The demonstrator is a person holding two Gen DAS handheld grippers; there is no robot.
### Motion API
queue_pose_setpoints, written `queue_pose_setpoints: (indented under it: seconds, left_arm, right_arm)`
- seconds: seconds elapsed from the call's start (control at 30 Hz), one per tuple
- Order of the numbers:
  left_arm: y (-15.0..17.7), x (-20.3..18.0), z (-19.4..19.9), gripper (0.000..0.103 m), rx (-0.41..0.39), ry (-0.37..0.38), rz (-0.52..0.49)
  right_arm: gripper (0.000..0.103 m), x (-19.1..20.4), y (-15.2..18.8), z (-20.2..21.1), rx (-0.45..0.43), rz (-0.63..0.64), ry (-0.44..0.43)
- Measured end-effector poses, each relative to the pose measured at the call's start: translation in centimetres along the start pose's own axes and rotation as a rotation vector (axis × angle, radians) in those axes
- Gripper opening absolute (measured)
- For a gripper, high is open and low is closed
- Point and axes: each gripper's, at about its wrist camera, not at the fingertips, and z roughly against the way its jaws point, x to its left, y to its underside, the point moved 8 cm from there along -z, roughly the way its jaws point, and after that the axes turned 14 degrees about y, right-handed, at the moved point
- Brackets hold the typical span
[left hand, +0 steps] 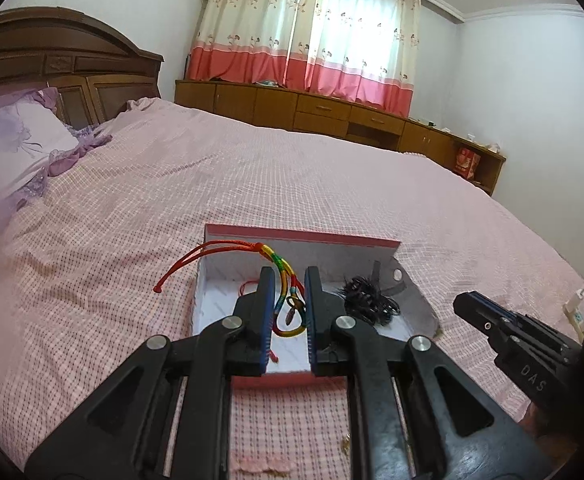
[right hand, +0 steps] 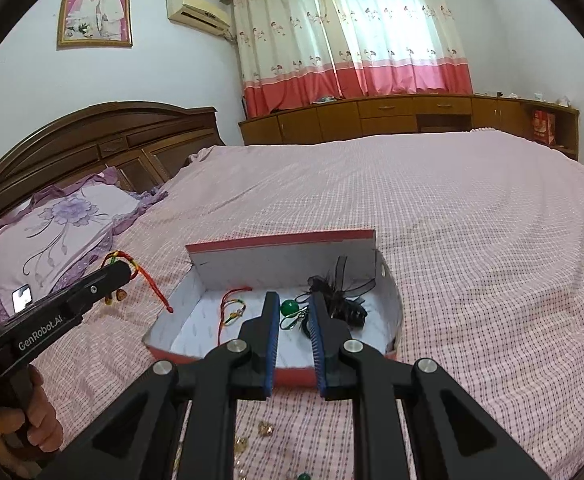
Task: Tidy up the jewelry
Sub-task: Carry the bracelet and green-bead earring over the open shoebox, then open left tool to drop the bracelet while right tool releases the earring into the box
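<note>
Rainbow-braided cord bracelet [left hand: 281, 276] is hanging clamped in the left gripper [left hand: 287, 312] fingers over the near-left part of the box [left hand: 300, 240] on the bed [left hand: 251, 168], so ease down before releasing; right gripper [right hand: 294, 328] is pinching a green bead charm [right hand: 289, 307].

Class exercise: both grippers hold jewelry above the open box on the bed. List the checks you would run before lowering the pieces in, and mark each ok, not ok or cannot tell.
1. Left gripper grips the rainbow cord bracelet: ok.
2. Right gripper grips the green bead piece: ok.
3. Box open: ok.
4. Free white floor left in the box: ok.
5. Bracelet's red tail hangs outside the box wall: not ok.
6. Loose gold bits on the bedspread collected: not ok.
</note>
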Motion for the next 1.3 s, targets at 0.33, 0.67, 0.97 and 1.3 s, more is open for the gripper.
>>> queue_pose_setpoints:
  seconds: [0.33,0.67,0.97,1.3]
  left_arm:
    - [-0.1,1.8,-3.4,0.006,0.005,-0.018,0.012]
    - [0.8,2.9,-6.5,0.006,0.023,-0.067,-0.031]
    - [2.5,4.6,-9.0,0.006,0.059,-0.082,0.006]
    - [3.0,4.9,-10.0,0.005,0.084,-0.091,0.006]
  right_arm:
    - [0.017,-0.8,-0.8,-3.8,0.006,-0.009,0.033]
    - [0.017,-2.1,0.2,-8.2,0.055,-0.014,0.078]
    - [0.017,-2.7,1.2,-10.9,0.072,-0.015,0.113]
    - [0.017,-2.5,1.9,-12.5,0.080,-0.006,0.124]
